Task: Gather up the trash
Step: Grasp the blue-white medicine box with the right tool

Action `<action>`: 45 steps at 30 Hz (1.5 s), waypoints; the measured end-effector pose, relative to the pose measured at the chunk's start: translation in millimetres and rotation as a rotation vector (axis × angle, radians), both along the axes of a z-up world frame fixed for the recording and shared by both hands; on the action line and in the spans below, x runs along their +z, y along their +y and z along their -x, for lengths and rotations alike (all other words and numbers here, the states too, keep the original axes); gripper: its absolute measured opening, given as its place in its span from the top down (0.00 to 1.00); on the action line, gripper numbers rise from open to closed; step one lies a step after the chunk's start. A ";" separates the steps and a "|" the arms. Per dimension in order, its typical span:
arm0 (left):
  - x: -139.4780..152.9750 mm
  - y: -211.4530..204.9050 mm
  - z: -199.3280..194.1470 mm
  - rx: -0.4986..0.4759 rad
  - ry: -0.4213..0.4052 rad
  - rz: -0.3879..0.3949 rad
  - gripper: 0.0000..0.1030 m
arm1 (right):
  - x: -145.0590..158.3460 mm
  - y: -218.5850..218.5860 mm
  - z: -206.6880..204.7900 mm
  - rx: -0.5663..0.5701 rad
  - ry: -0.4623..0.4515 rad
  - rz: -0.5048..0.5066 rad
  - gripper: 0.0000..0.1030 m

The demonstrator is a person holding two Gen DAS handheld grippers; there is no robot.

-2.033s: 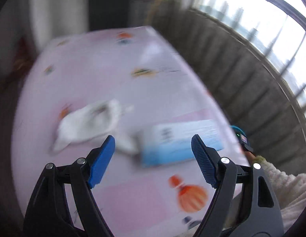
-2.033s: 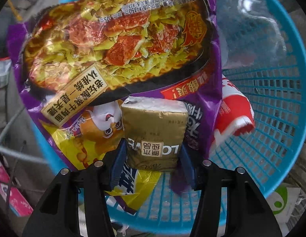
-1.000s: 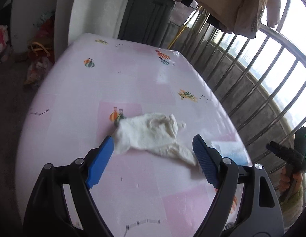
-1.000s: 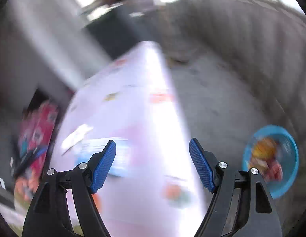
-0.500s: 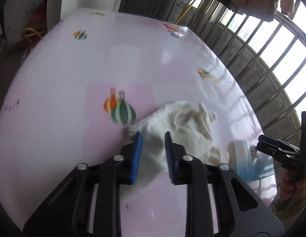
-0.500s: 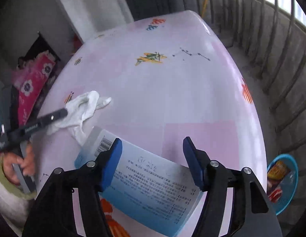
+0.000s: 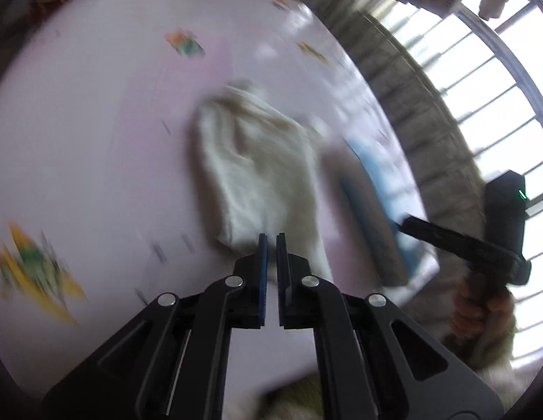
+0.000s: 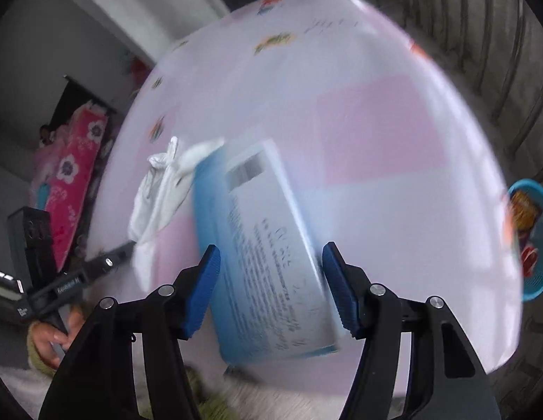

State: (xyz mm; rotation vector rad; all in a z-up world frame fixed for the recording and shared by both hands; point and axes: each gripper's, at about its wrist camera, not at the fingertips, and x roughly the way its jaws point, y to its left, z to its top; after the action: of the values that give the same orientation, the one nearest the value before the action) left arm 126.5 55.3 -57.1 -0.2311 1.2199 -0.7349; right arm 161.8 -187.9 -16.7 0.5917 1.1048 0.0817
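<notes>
the blue and white box (image 8: 268, 245) carries a barcode on its top face and lines of small dark print below it, too blurred to read. the left gripper (image 8: 70, 285), seen from the right wrist, bears a white word along its dark arm, also too small and smeared to make out. nothing else shows any legible writing.

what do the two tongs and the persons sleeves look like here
Both tongs, left and right, have black angular plastic arms with open triangular cutouts, silver round rivets and ribbed blue pads. The right handle carries a small green light. The sleeves look fluffy and cream-white, with a yellowish-green knit cuff.
</notes>
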 end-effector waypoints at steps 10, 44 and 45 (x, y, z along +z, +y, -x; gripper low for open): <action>35.6 2.7 6.2 0.005 -0.167 0.045 0.69 | 17.2 17.9 -12.8 -0.016 -0.042 0.060 0.27; 7.2 -33.9 -5.9 0.056 -0.146 0.011 0.09 | 2.3 12.5 -14.4 0.029 -0.006 0.219 0.20; 7.1 -35.5 -4.2 0.050 -0.153 0.003 0.09 | 1.7 14.2 -15.7 0.028 -0.008 0.217 0.18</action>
State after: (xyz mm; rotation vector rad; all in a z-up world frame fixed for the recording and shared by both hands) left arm 130.7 19.8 -49.9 -0.2034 1.0641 -0.6986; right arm 177.4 -173.8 -15.1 0.3813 1.0977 -0.0125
